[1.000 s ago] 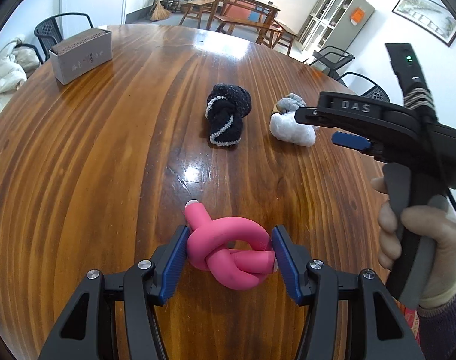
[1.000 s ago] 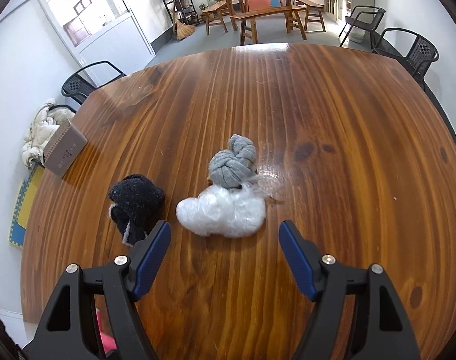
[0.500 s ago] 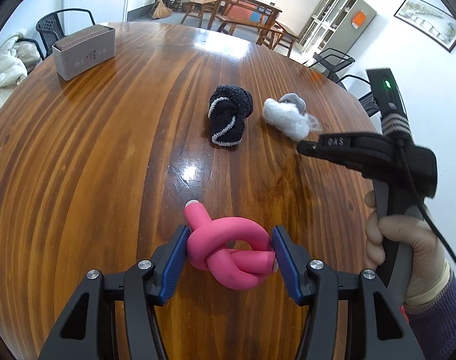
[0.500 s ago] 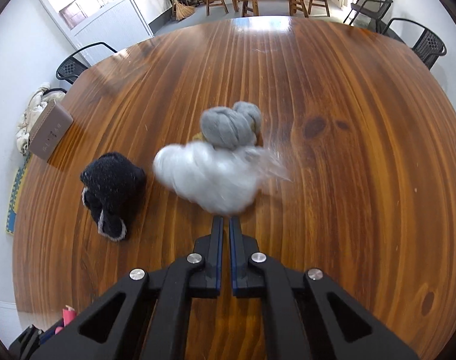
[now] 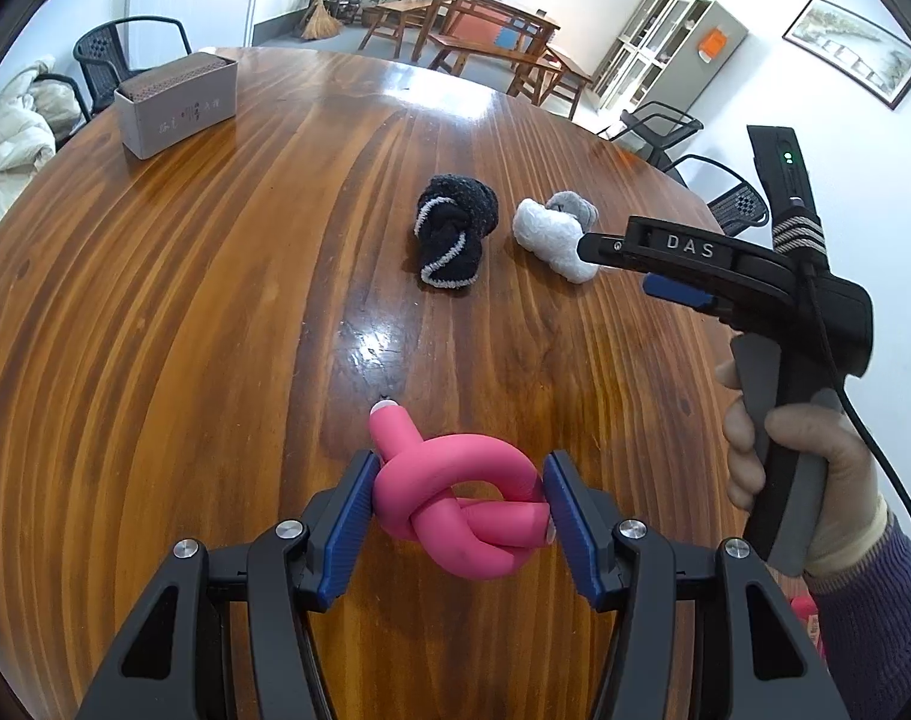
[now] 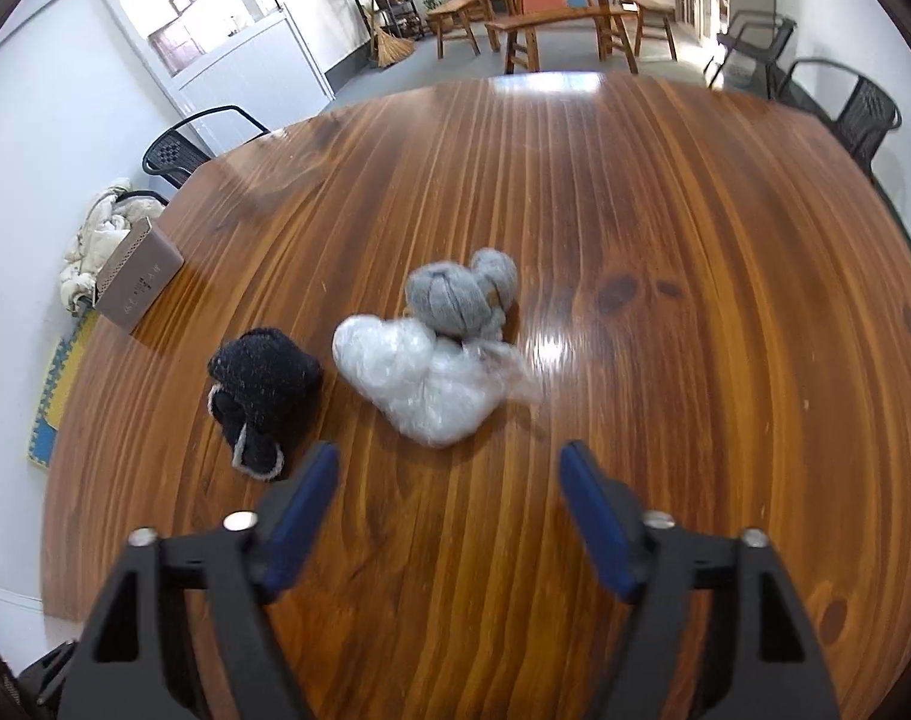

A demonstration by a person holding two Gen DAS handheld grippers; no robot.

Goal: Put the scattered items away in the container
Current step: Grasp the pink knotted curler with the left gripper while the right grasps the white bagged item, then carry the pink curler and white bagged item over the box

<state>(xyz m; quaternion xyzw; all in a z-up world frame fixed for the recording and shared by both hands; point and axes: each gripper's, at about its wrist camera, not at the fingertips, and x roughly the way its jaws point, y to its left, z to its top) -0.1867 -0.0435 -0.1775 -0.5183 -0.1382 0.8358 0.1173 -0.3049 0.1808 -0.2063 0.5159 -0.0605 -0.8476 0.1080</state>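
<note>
My left gripper [image 5: 460, 469] is shut on a pink knotted foam tube [image 5: 455, 504], held just over the wooden table [image 5: 215, 330]. Farther out lie a black sock bundle [image 5: 452, 228], a white crumpled plastic bundle [image 5: 548, 237] and a grey sock ball [image 5: 572, 204]. The right gripper [image 6: 449, 459], held by a gloved hand [image 5: 815, 480], hovers just short of the white bundle [image 6: 419, 378]. Its jaws are opening with nothing between them. The black bundle [image 6: 257, 384] lies to its left and the grey ball [image 6: 461, 294] sits behind the white one.
A grey rectangular box [image 5: 179, 105] stands at the table's far left edge, also seen in the right wrist view as the box [image 6: 137, 282]. Black chairs [image 6: 851, 108] ring the table. A pile of pale clothing [image 5: 11, 132] rests on a chair behind the box.
The right gripper's jaws snapped shut half a second ago and have spread apart again; they hold nothing. The left gripper and pink knot have stayed put.
</note>
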